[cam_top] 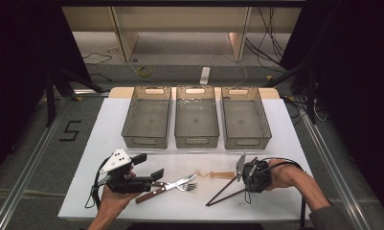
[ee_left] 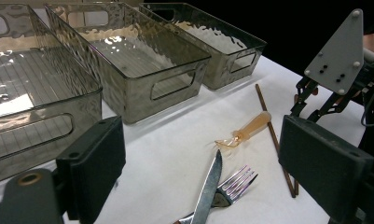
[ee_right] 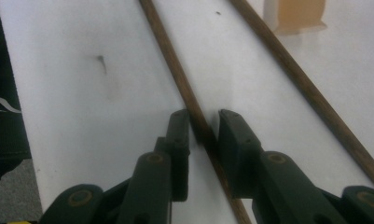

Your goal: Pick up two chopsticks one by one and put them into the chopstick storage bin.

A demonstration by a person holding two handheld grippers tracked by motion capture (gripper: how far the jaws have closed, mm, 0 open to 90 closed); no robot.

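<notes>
So the thing being worked on is a pair of brown chopsticks [cam_top: 224, 191] lying flat on the white tabletop [cam_top: 285, 143] near its front right, spread in a narrow V. The right tool [ee_right: 203, 122] is down over one chopstick [ee_right: 175, 60], jaws narrowed to a slim gap with the stick running between them; the left pad looks to be touching it, but there's a sliver of daylight on the other side, so I wouldn't call it gripped yet. The second chopstick [ee_right: 310, 98] lies just beside, angled off to the right. My worry: a thin round stick flat on a hard surface likes to roll or squirt out when the pads close, and the jaw tips are close enough to the tabletop to scrape it. If the squeeze lands off-centre, the stick could pivot and knock its twin. A bit further out there's a translucent amber spoon [cam_top: 214, 174] close to the chopstick tips, so a swinging stick might nudge that too. Left of it a knife [cam_top: 170, 184] lies crossed over a fork [cam_top: 188, 186]. The left tool [cam_top: 149, 167] hangs above the knife's wooden handle with jaws wide apart, holding nothing. Along the back of the tabletop sit three clear grey bins [cam_top: 197, 117] in a row, all with nothing in them, well away from the cutlery.
</notes>
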